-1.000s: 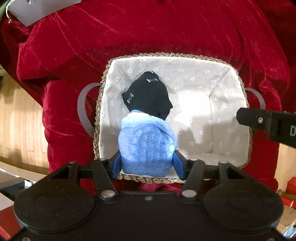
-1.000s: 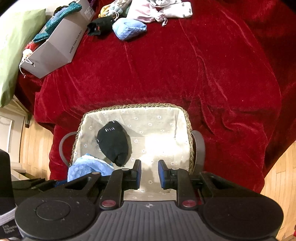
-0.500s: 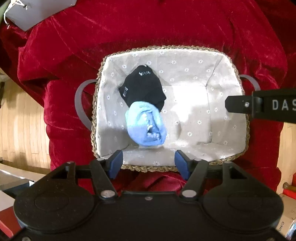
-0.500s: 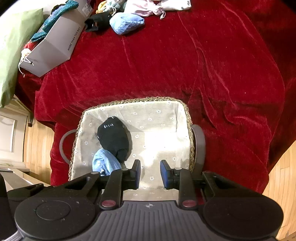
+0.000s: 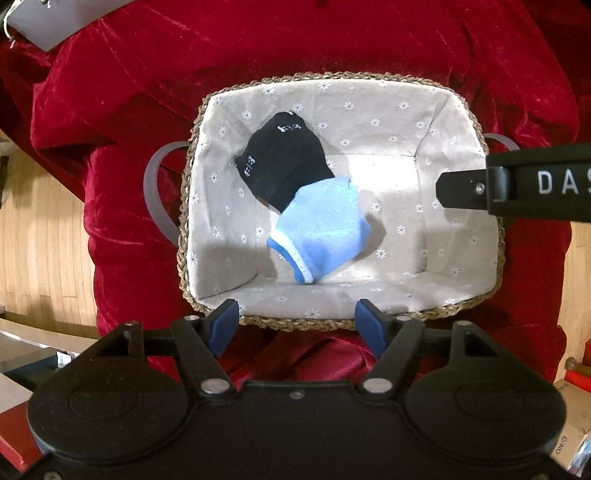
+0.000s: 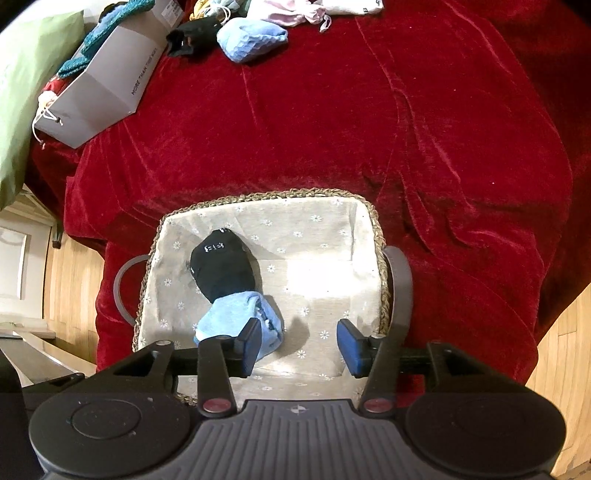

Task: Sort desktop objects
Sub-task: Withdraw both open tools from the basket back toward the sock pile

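A woven basket (image 5: 332, 325) (image 6: 280, 194) with a flower-print liner sits on the red velvet cloth. Inside it lie a black sock bundle (image 5: 282, 168) (image 6: 221, 266) and a light blue sock bundle (image 5: 321, 229) (image 6: 229, 319), touching each other. My left gripper (image 5: 297, 326) hangs over the basket's near rim, its jaws opening with nothing between them. My right gripper (image 6: 299, 347) is over the basket's near right part, jaws opening and empty; its left finger covers part of the blue bundle. Its body reaches in at the right edge of the left wrist view.
At the far end of the red cloth (image 6: 369, 129) lie more rolled items: a light blue bundle (image 6: 251, 38), a black one (image 6: 192, 37), pink and white cloth (image 6: 295, 9). A grey paper bag (image 6: 107, 81) lies at far left. Wooden floor (image 5: 40, 240) shows beside the table.
The left gripper let go of the blue sock bundle, which dropped into the basket beside the black one. Both grippers' jaws have spread wider.
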Action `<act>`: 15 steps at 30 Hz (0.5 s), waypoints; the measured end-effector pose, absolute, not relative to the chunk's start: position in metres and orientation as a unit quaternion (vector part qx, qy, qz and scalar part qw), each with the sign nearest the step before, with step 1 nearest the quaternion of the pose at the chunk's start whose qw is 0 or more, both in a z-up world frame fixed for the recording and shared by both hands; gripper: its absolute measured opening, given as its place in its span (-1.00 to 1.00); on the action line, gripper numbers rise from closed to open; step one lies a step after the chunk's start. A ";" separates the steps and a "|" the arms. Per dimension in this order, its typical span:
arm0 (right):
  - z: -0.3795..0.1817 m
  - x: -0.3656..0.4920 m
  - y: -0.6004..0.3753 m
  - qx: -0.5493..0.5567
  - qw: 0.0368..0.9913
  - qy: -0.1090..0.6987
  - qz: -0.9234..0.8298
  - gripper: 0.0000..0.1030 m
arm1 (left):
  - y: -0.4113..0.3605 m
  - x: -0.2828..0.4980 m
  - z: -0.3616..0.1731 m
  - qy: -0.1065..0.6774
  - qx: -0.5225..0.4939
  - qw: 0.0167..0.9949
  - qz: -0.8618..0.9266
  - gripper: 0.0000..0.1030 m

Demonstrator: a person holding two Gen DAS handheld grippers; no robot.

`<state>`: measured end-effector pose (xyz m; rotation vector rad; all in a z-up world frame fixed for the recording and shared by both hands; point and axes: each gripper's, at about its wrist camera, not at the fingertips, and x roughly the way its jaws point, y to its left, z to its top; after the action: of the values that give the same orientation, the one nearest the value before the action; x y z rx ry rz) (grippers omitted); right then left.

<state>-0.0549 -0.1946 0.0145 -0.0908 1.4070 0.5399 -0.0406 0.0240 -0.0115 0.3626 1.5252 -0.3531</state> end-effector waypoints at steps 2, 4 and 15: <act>0.012 -0.055 -0.193 -0.043 0.727 0.641 0.244 -0.06 | 0.025 -0.040 -0.013 0.685 0.161 0.692 -0.158 0.30; 0.010 -0.055 -0.193 -0.043 0.724 0.644 0.243 -0.05 | 0.026 -0.040 -0.014 0.688 0.162 0.689 -0.160 0.31; 0.001 -0.058 -0.186 -0.059 0.716 0.652 0.242 -0.03 | 0.030 -0.037 -0.017 0.689 0.170 0.683 -0.174 0.41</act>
<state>-0.0576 -0.1860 0.0008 -0.1316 1.4425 0.5366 -0.0371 0.0303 -0.0175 0.3819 1.5455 -0.3897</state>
